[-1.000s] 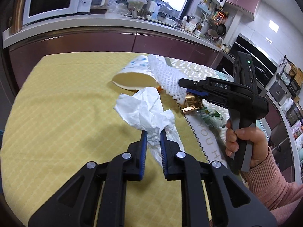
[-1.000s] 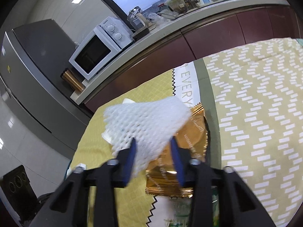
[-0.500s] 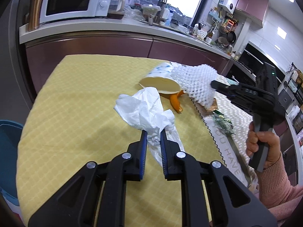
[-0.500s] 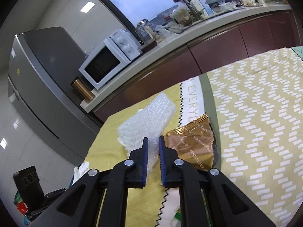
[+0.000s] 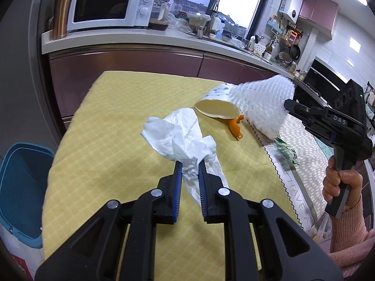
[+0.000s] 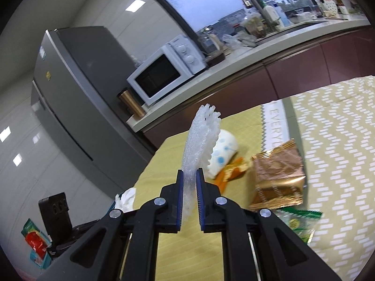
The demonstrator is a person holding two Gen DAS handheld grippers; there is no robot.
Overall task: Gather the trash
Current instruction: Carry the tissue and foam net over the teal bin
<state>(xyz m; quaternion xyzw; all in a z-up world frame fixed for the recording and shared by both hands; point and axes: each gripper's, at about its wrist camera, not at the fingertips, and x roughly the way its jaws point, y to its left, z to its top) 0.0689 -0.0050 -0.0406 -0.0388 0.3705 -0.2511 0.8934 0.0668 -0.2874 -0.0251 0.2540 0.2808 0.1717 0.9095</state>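
My left gripper [image 5: 189, 164] is shut on a crumpled white tissue [image 5: 180, 138], held just above the yellow tablecloth [image 5: 112, 126]. My right gripper [image 6: 189, 173] is shut on a white foam fruit net [image 6: 201, 135], lifted clear of the table; in the left wrist view that net [image 5: 262, 105] hangs at the right. On the cloth lie a tipped paper cup [image 5: 216, 107], orange peel [image 5: 234, 127], a gold snack wrapper [image 6: 277, 175] and a green wrapper [image 6: 300, 222].
A blue bin [image 5: 21, 187] stands on the floor left of the table. A counter [image 5: 145, 39] with a microwave [image 5: 110, 7] runs behind. A grey fridge [image 6: 77, 93] stands at the left. A person's hand [image 5: 342, 185] in a pink sleeve holds the right gripper.
The right gripper closed on the foam net and lifted it off the gold wrapper. The left gripper, still holding the tissue, drew back so the blue bin came into view.
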